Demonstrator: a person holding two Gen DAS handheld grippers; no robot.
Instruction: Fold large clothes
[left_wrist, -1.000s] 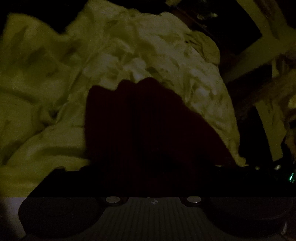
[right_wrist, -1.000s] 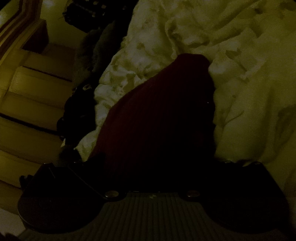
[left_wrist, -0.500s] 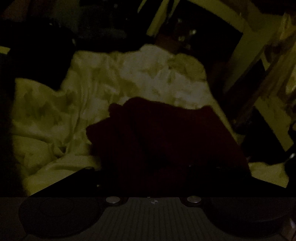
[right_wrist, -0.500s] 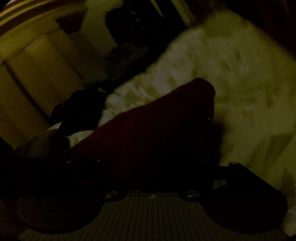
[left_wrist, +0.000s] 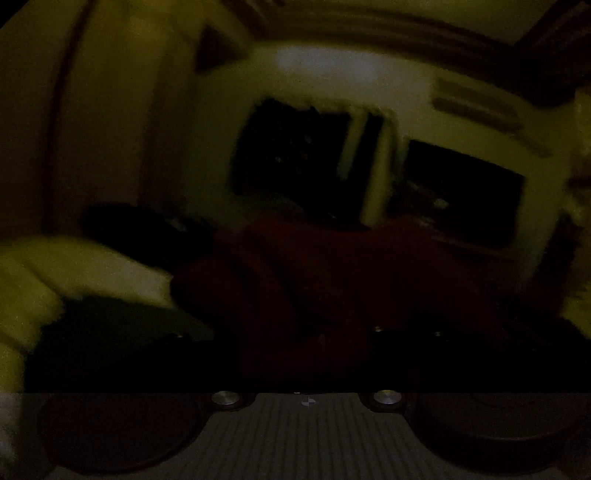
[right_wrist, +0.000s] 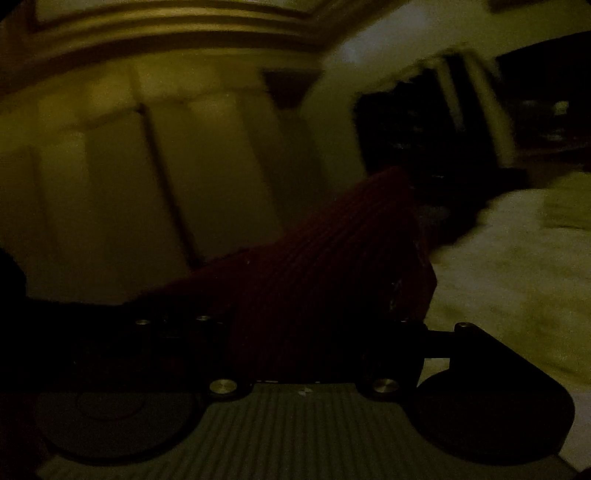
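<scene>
Very dim and blurred: in both wrist views we see the dark red ribbed garment (right_wrist: 325, 266) bunched right over the jaws, hiding the fingers, so we cannot tell how far either set stands open. Left gripper (left_wrist: 306, 354) sits under a rumpled heap of it (left_wrist: 332, 280); right gripper (right_wrist: 306, 350) under a taut, slanting panel. Pale crumpled bedding (right_wrist: 517, 258) lies beyond, lower right.
</scene>
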